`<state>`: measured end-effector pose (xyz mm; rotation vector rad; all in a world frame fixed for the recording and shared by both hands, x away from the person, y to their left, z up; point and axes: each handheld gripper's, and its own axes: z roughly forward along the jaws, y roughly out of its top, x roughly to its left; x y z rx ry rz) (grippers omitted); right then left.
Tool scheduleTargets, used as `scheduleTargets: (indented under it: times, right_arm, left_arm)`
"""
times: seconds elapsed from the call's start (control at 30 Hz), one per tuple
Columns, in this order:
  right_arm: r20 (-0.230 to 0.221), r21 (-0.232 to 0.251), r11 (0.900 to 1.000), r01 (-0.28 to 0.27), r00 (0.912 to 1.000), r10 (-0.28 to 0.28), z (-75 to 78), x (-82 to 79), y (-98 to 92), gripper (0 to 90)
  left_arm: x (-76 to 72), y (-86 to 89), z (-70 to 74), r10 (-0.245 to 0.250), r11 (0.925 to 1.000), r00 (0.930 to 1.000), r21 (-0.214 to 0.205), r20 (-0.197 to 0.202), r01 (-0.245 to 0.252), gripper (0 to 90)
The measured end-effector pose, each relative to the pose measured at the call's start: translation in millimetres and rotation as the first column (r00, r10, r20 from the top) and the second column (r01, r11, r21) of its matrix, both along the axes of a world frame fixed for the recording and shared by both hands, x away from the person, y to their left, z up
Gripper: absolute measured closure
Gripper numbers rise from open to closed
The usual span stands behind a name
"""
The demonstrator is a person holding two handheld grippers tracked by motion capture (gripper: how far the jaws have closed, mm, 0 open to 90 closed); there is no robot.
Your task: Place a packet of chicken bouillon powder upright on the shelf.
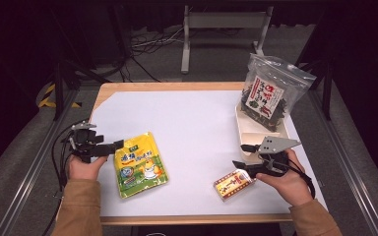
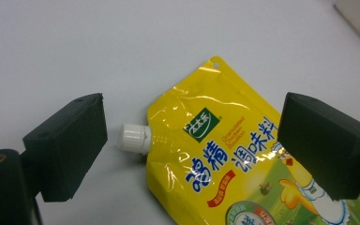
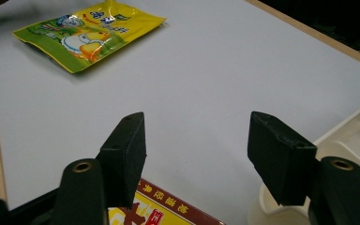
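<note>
A yellow spouted pouch (image 1: 140,164) lies flat on the white table top at the front left. In the left gripper view its white cap (image 2: 133,139) and upper corner (image 2: 225,159) lie between the jaws of my left gripper (image 2: 192,124), which stand wide apart and touch neither. From above, my left gripper (image 1: 115,147) sits at the pouch's left edge. My right gripper (image 1: 242,156) is open just above and behind a small red-and-yellow box (image 1: 233,184). The box's corner (image 3: 164,211) peeks out under the open right gripper (image 3: 197,140), with nothing between the pads.
A clear bag of dark dried food (image 1: 268,93) stands in a cream tray (image 1: 248,140) at the back right; the tray's rim (image 3: 356,131) is close beside the right jaw. The pouch (image 3: 89,33) lies far across the table. Wooden table edges frame the white mat (image 1: 192,123).
</note>
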<state>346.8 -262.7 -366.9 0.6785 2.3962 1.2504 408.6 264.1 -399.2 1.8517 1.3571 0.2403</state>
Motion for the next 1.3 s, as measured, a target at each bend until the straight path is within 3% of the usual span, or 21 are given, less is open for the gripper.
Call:
scheduleTargets:
  times: [0.13,0.33,0.47,0.7,0.9,1.17,1.3]
  right_arm:
    - [-0.001,0.007,1.0,0.001,1.0,-0.001,0.5,0.2,0.2,37.4]
    - [-0.002,0.011,0.9999,-0.003,1.0,0.003,1.0,1.0,1.7,37.2]
    - [-0.004,0.013,0.9999,-0.007,1.0,0.007,0.9,1.8,3.4,37.0]
    - [-0.009,0.021,0.9997,-0.008,0.9999,0.008,1.0,1.9,3.0,36.8]
    - [-0.009,0.02,0.9998,-0.005,0.9999,0.005,0.6,1.3,1.6,36.7]
    - [-0.007,0.02,0.9998,-0.004,1.0,0.004,0.7,0.4,0.9,36.7]
    - [-0.008,0.018,0.9998,-0.005,1.0,0.005,0.3,0.3,1.7,36.5]
  left_arm:
    - [2.7,-0.5,-8.0,-0.005,1.0,0.9988,0.007,-0.048,0.006,8.3]
    - [6.2,-4.2,-19.1,-0.028,0.9993,0.9909,0.022,-0.132,0.031,9.0]
    - [7.2,-5.3,-24.9,-0.028,0.999,0.9859,0.031,-0.165,0.033,9.3]
    - [10.9,-8.8,-33.5,-0.041,0.9991,0.9754,0.005,-0.216,0.043,10.4]
    - [12.9,-13.1,-37.7,-0.032,0.9989,0.971,0.027,-0.237,0.039,12.9]
    - [9.7,-21.0,-36.5,-0.009,0.9961,0.974,0.083,-0.226,0.029,19.7]
    - [7.1,-25.9,-35.3,-0.012,0.9934,0.9739,0.108,-0.227,0.038,29.7]
